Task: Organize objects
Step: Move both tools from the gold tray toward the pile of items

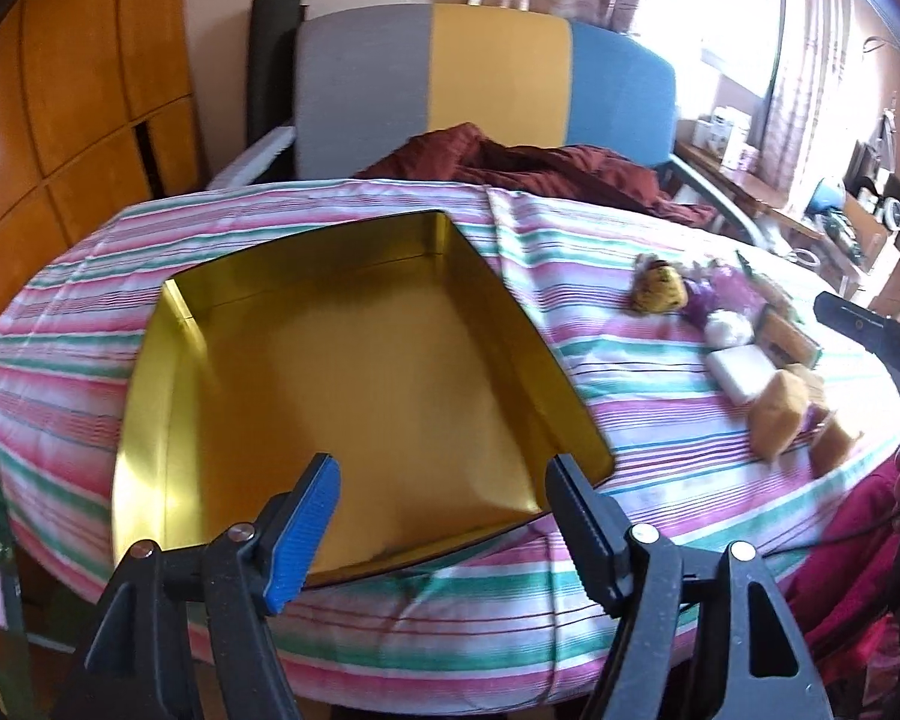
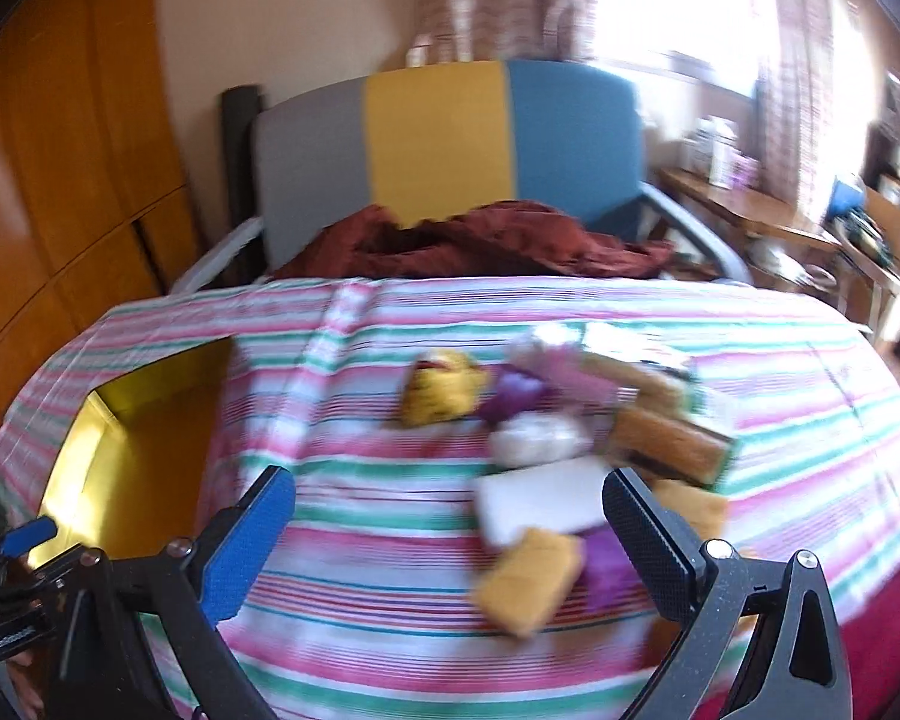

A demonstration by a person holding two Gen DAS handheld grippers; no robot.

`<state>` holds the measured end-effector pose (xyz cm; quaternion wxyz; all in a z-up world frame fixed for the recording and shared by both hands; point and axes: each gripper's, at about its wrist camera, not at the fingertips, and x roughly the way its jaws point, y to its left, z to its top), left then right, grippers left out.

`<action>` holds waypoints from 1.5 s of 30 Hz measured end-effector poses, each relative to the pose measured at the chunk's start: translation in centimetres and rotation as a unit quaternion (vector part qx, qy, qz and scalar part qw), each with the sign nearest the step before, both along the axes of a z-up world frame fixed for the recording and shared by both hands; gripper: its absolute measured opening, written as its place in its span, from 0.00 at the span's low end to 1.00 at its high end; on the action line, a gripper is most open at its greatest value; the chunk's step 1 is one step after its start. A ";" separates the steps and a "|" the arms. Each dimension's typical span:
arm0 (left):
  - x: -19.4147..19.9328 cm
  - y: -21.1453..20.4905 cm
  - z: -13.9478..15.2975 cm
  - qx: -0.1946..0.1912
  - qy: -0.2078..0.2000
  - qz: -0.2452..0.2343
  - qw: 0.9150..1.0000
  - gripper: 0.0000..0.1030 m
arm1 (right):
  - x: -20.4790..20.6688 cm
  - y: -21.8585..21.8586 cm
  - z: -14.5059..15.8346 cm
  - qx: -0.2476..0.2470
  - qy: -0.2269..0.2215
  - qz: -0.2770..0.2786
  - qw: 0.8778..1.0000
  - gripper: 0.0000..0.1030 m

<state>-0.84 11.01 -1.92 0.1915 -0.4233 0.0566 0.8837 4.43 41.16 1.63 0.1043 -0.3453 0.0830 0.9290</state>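
An open gold tin box (image 1: 354, 384) lies empty on the striped bedcover; its corner also shows in the right wrist view (image 2: 132, 450). My left gripper (image 1: 444, 474) is open and empty over the box's near edge. A cluster of small packets lies to the right: a yellow pouch (image 1: 660, 288), purple wrappers (image 1: 714, 294), a white block (image 1: 741, 369), tan packets (image 1: 777, 411). In the blurred right wrist view, my right gripper (image 2: 450, 498) is open and empty just before the white block (image 2: 540, 501) and a tan packet (image 2: 528, 579).
The striped cover (image 1: 600, 240) spans a raised round-edged surface. A crumpled maroon cloth (image 1: 528, 165) lies at the far side, before a grey, yellow and blue chair back (image 1: 486, 78). A wooden wardrobe (image 1: 78, 90) stands left. A cluttered desk (image 1: 840, 204) stands right.
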 end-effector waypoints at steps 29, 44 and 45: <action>3.7 20.1 0.9 -0.052 0.033 -0.238 0.969 0.69 | 7.2 16.1 -1.0 -0.064 -0.030 -0.154 0.985 1.00; 4.5 24.3 -0.9 -0.079 0.033 -0.261 0.962 0.65 | 8.1 18.4 -2.9 -0.131 -0.012 -0.144 0.981 1.00; 4.3 24.6 -1.4 -0.078 0.022 -0.263 0.961 0.64 | 8.1 18.5 -3.0 -0.138 -0.012 -0.143 0.980 1.00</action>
